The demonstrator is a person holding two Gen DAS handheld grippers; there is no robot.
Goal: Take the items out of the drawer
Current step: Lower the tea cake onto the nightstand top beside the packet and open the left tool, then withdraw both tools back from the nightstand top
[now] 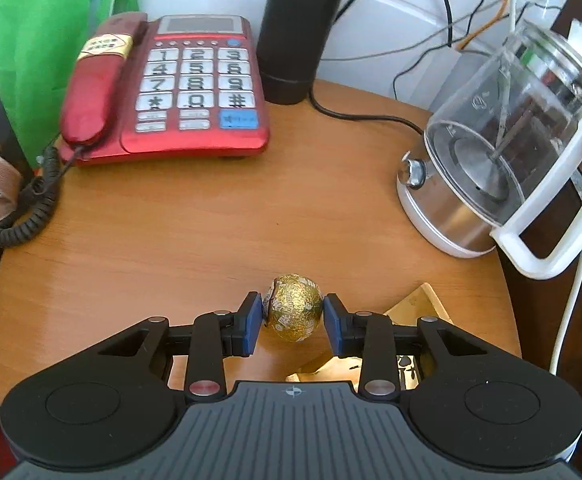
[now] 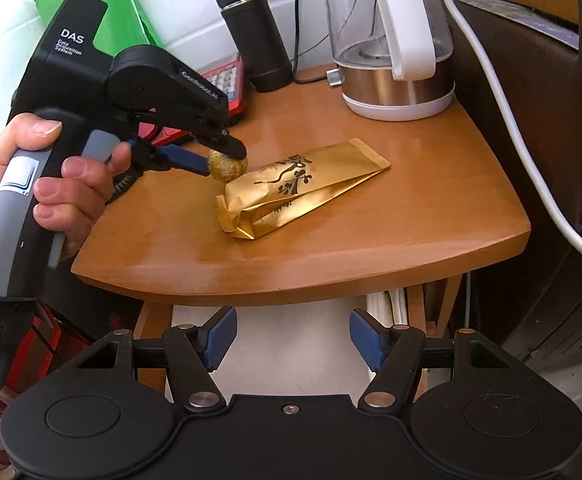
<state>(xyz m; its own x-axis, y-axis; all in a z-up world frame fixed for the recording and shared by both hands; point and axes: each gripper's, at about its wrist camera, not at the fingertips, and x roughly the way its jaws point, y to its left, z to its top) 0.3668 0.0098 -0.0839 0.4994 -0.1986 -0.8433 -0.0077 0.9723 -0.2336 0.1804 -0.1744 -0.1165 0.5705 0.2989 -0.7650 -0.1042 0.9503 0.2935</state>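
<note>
My left gripper [image 1: 292,318] is shut on a gold foil ball [image 1: 294,306], its blue pads pressing both sides. The right wrist view shows a hand [image 2: 71,180] holding that gripper, with the ball [image 2: 231,169] hanging just above the wooden tabletop [image 2: 371,240]. A gold pouch [image 2: 303,188] with black lettering lies flat on the table right beside the ball; its corner [image 1: 415,304] shows behind my left fingers. My right gripper [image 2: 293,340] stands open and empty, in front of and below the table's front edge. No drawer front shows clearly.
A red telephone [image 1: 171,88] with a coiled cord, a black flask [image 1: 295,32] and a glass kettle [image 1: 503,160] on its steel base stand along the back of the table. A green bag [image 1: 43,40] is at the left; cables hang at the right.
</note>
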